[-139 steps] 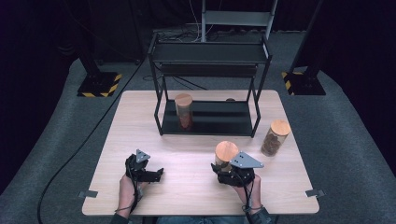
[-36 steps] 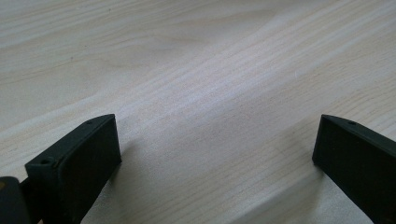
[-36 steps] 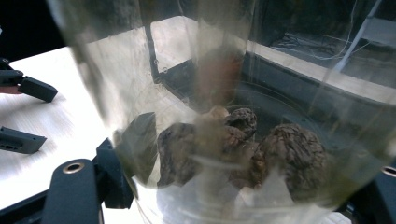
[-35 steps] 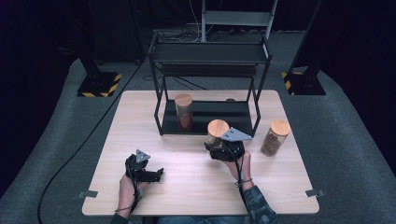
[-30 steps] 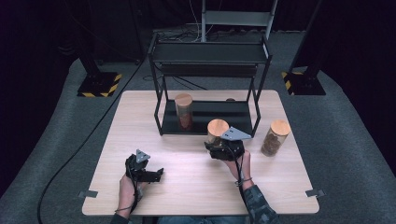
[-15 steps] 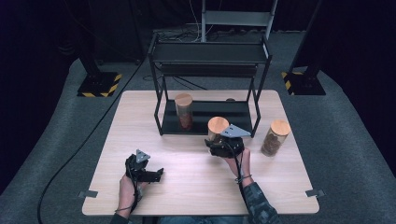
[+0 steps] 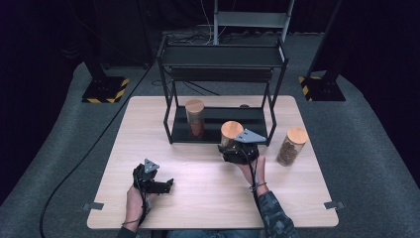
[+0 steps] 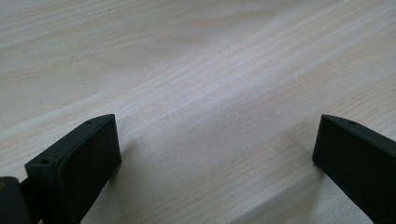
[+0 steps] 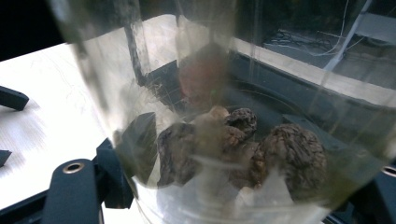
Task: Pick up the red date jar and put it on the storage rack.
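- Jar [image 7: 231,135]: clear glass w/ flat wooden lid, upright, in my right tool [image 7: 238,151]. It stands at the front edge of the rack's lower shelf, toward the right post; whether its base rests on the shelf or hangs just above it, I cannot tell.
- Jar [image 9: 219,116] in right gripper view: the glass wall sits close to the lens; dark, wrinkled, brown lumps lie at the bottom.
- Right tool: jaws clamped on the jar's lower body, one each side; grey plate on top points right.
- Left tool [image 7: 151,179]: low over the table [image 7: 148,124] at front left, well apart from the jar. Jaws stand wide, nothing between them; left gripper view shows bare pale wood grain [image 8: 210,93] between the two black tips.
- Rack [image 7: 223,54]: black metal, two levels, at the table's far middle.
- 2nd jar [image 7: 195,118]: same type, on the lower shelf, left part.
- 3rd jar [image 7: 291,146]: on the table, just right of the rack's right front post.
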`<state>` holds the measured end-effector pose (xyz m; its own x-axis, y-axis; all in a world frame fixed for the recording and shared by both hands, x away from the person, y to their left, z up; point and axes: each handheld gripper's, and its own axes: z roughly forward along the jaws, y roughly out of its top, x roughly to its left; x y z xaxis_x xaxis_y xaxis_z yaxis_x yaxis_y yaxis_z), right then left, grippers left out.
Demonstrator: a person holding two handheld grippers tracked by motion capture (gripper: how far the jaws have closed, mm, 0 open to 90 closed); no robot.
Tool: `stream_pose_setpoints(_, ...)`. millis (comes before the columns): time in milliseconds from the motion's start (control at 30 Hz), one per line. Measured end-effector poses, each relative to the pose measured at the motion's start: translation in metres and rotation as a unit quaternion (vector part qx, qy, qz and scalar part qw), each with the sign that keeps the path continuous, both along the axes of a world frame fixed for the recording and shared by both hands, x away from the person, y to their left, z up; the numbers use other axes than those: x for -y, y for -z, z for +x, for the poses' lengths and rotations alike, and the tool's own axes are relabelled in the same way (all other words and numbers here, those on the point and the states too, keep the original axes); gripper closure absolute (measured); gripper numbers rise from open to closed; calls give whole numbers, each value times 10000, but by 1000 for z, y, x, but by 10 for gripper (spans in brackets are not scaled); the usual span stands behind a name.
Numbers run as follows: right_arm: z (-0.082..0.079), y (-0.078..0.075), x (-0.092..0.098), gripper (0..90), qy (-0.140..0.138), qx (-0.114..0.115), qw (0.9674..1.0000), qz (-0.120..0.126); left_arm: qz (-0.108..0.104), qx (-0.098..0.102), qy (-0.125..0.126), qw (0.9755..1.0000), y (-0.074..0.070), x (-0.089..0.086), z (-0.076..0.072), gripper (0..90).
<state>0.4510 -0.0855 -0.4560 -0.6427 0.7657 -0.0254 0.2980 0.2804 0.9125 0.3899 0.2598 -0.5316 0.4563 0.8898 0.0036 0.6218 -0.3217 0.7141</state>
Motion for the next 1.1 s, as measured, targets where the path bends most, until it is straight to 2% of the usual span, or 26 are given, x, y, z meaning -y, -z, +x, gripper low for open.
stream_pose_setpoints(500, 12, 4, -5, 249, 23, -76, 9999, -96, -7, 3, 0, 10000, 0, 0, 0, 1)
stream_pose_setpoints(1100, 23, 2, -12, 248, 6, -104, 9999, -96, -5, 5, 2, 10000, 0, 0, 0, 0)
